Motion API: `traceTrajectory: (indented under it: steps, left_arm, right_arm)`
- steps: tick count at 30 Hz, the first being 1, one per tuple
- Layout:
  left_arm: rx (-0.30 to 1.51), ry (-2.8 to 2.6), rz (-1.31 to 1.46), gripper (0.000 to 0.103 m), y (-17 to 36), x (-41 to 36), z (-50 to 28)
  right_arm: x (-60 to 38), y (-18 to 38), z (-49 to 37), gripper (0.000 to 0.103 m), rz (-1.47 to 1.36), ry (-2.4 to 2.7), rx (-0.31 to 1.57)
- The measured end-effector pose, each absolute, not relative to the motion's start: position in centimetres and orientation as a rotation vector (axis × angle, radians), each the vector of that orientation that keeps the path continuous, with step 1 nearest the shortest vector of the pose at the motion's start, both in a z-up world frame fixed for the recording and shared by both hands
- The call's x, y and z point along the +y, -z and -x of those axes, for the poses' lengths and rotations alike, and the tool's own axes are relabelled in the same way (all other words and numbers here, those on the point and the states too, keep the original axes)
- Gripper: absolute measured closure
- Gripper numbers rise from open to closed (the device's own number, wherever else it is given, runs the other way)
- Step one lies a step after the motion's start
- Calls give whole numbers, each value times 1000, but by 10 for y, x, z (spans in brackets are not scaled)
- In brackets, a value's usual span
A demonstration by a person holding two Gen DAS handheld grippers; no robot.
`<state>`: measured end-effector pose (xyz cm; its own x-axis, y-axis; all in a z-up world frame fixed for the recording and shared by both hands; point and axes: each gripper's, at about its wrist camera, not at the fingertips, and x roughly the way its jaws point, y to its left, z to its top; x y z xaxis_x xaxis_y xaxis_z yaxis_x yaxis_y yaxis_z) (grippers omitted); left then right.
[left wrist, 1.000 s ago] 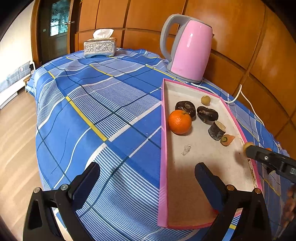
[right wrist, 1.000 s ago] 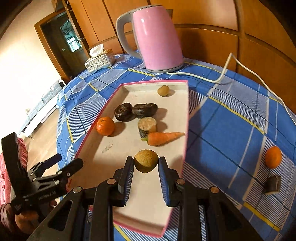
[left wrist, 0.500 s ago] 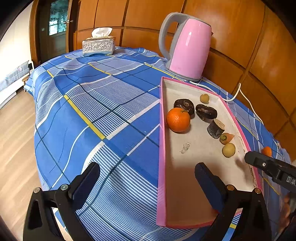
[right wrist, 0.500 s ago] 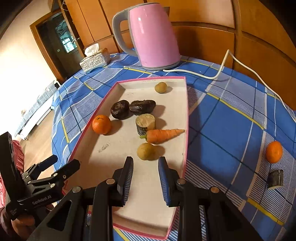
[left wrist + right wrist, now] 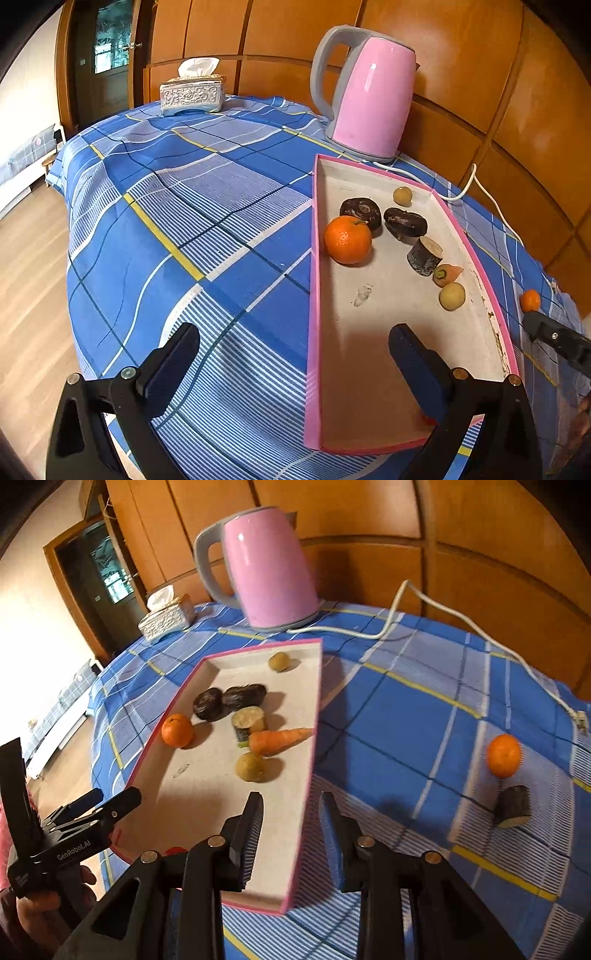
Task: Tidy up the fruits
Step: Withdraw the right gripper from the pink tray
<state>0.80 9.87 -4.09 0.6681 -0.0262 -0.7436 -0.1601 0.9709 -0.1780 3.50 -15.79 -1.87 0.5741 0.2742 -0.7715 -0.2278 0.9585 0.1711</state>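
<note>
Right tongs (image 5: pixel 291 812), slightly parted and empty, over the tray (image 5: pixel 308 775) edge; approach the loose orange (image 5: pixel 503 755) squarely. Left tongs (image 5: pixel 293 356) wide, empty.

The left gripper (image 5: pixel 293 356) points downward, jaws spread wide with nothing between them. The right gripper (image 5: pixel 291 821) also angles down, jaws slightly parted and empty. A hand (image 5: pixel 48 904) at eight o'clock in the right view grasps the left gripper's handle.
</note>
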Motion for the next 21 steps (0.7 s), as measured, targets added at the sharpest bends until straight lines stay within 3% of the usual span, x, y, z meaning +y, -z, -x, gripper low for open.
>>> traceTrajectory:
  steps: [21]
  left_arm:
    - [772,7,173,0,21,78,-10]
  right_arm:
    - [-315,27,6,71,-242,218,856]
